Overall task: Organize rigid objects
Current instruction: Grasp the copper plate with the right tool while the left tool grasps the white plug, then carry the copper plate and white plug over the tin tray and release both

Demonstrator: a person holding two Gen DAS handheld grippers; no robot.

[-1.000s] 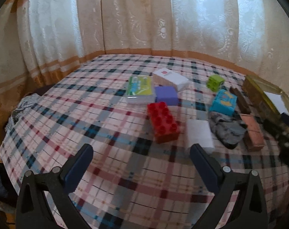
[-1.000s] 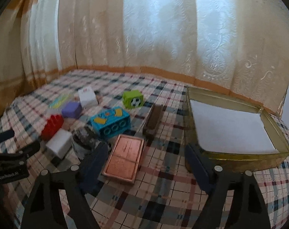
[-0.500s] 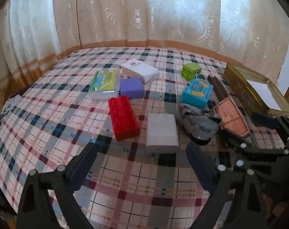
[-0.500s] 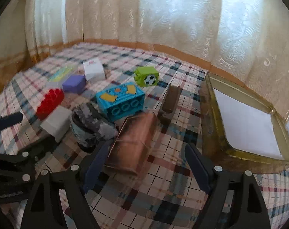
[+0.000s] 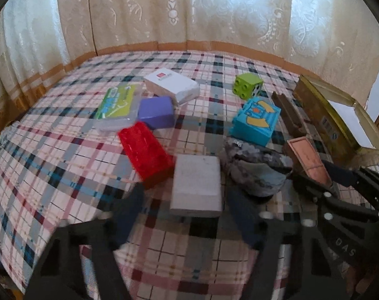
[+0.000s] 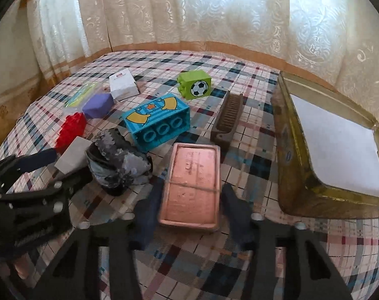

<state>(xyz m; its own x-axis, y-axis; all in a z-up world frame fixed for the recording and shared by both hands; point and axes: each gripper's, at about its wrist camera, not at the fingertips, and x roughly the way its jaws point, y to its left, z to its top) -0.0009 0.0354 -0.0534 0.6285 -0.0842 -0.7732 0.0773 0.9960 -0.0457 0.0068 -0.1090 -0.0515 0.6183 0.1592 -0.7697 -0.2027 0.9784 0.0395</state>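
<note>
Gold tin (image 6: 289, 150): open at the worktop's right edge, white sheet (image 6: 337, 140) inside; side print unreadable.
Right tool (image 6: 189, 207): fingers wide, straddling the copper-coloured flat tin (image 6: 192, 182), no grip visible.
Left tool (image 5: 187, 215): wide, around the white box (image 5: 197, 185).
Green cube (image 6: 195, 87): football picture.

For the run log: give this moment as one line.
right gripper: open, straddling copper tin | left gripper: open, near white box | gold tray: unfilled
</note>
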